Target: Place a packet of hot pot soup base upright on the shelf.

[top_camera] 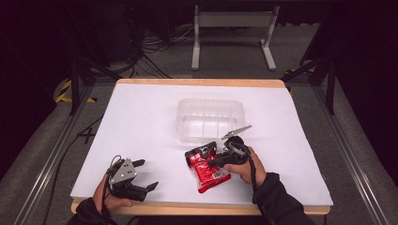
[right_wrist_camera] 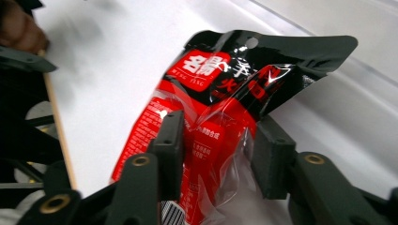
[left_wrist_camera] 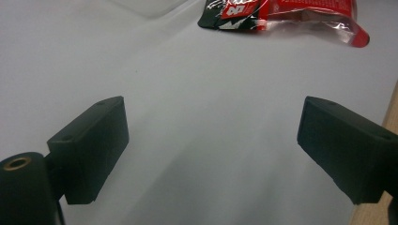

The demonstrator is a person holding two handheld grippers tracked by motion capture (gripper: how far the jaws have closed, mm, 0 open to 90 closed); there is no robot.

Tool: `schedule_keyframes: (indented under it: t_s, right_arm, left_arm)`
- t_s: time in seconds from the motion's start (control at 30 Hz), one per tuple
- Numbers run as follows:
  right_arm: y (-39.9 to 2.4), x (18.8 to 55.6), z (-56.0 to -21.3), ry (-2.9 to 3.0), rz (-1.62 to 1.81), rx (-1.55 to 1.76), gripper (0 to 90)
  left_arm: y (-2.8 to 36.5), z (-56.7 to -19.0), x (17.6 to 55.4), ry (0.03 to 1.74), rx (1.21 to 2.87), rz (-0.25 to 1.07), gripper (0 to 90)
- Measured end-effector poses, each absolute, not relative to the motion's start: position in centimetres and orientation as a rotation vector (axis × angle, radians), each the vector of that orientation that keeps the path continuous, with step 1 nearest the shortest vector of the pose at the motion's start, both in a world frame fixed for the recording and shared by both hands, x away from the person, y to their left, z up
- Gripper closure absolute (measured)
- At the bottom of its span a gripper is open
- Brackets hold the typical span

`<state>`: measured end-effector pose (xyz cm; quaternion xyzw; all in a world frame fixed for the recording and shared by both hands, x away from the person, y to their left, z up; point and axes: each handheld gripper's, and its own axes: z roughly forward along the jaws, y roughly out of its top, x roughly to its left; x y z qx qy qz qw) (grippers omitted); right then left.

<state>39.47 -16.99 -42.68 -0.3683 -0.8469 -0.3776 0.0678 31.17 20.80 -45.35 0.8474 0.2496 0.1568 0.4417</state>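
Overhead light fell on the white table top [top_camera: 141, 122], which read bright while the surroundings from 9 through 12 to 3 o'clock sank into near-black. The high view was soft and low in detail. In the right gripper view, glare streaked the red snack packet [right_wrist_camera: 211, 117] film, and the 11 o'clock corner was blurred. In the left gripper view, the table showed a grey cast, with the packet at 1 o'clock slightly out of focus.

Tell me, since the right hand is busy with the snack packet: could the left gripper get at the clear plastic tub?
Probably yes. The left gripper is open and holds nothing, and bare white table lies between it and the tub.
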Motion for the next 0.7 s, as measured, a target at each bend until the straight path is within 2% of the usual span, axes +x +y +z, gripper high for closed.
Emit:
schedule_keyframes:
  t_s: [0.5, 0.7]
  right_arm:
    - [-18.6, 36.4, -40.7, -2.612, -1.374, -0.981, 83.0]
    - [-18.7, 35.3, -39.6, -2.644, -1.428, -0.927, 84.8]
  left_arm:
    - [22.3, -45.0, 31.5, 0.708, 1.994, 0.406, 10.7]
    - [22.3, -44.9, 31.4, 0.707, 1.983, 0.411, 10.7]
